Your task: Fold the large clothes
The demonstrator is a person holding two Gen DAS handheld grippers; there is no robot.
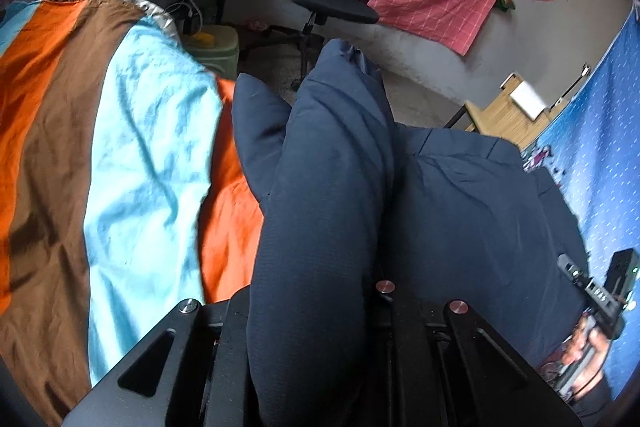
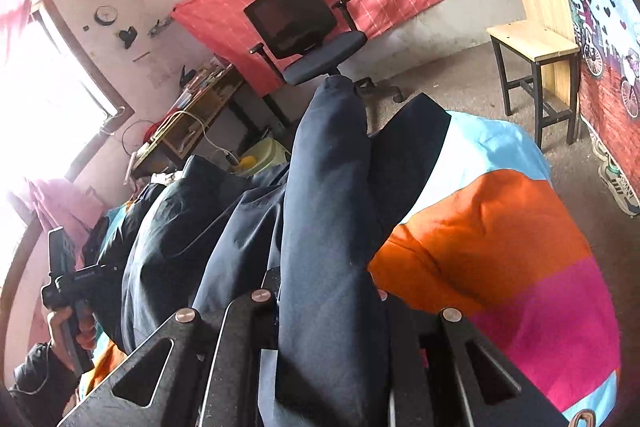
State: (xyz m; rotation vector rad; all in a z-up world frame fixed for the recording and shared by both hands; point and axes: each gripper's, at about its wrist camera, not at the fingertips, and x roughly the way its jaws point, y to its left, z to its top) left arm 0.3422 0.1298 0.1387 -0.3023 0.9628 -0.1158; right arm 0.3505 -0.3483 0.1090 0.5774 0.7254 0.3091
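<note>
The navy garment [image 1: 320, 187] hangs bunched above the striped bedspread [image 1: 132, 131], pinched at two points along one edge. The left gripper [image 1: 320, 307] and right gripper [image 2: 328, 307] each have their fingers nearly closed on a fold, and cloth stretches between them, so the next fold likely swings both ends together.

One navy garment [image 1: 320, 187], one striped sheet [image 1: 120, 147], two chairs [image 2: 308, 31]
</note>
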